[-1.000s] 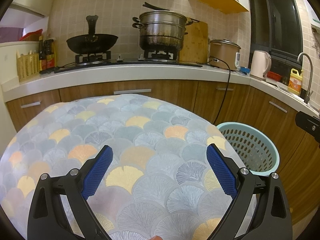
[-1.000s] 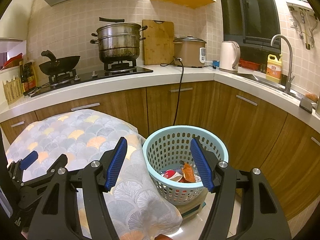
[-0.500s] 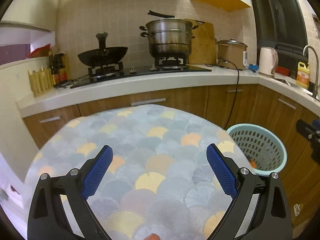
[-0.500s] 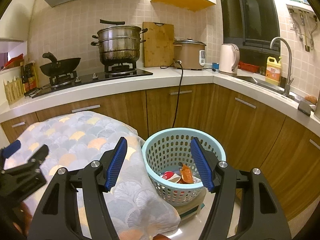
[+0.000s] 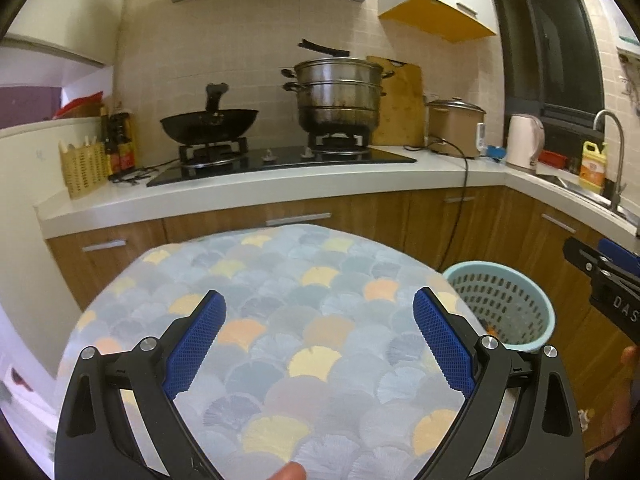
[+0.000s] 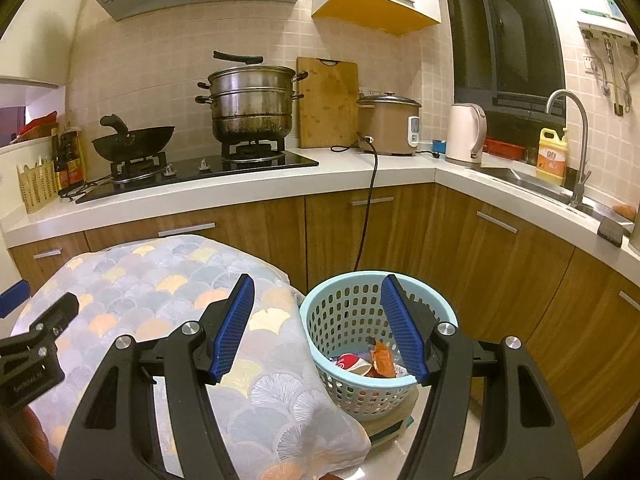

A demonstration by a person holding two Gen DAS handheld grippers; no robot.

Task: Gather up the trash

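Observation:
A light blue perforated basket [image 6: 352, 316] stands on the floor right of the cloth-covered table [image 6: 160, 280]. It holds trash: an orange wrapper [image 6: 380, 360] and a red-and-white wrapper [image 6: 352, 362]. My right gripper [image 6: 316, 328] is open and empty, above the basket's left rim. My left gripper [image 5: 320, 344] is open and empty, above the patterned tablecloth [image 5: 304, 312]. The basket also shows in the left wrist view [image 5: 504, 300], at the right. The right gripper's body [image 5: 608, 280] shows at the right edge there. The left gripper's body [image 6: 32, 344] shows at the left edge of the right wrist view.
Wooden cabinets [image 6: 400, 232] under a white counter [image 6: 240, 188] run behind the table and the basket. On the counter stand a wok [image 6: 132, 144], a steamer pot [image 6: 252, 104], a rice cooker [image 6: 390, 124] with a hanging cord [image 6: 368, 208], and a kettle [image 6: 466, 134]. A sink and tap [image 6: 576, 152] are at the right.
My left gripper has pulled back and risen, so more of the counter and table shows. My right gripper has barely moved. Both stay open and empty.

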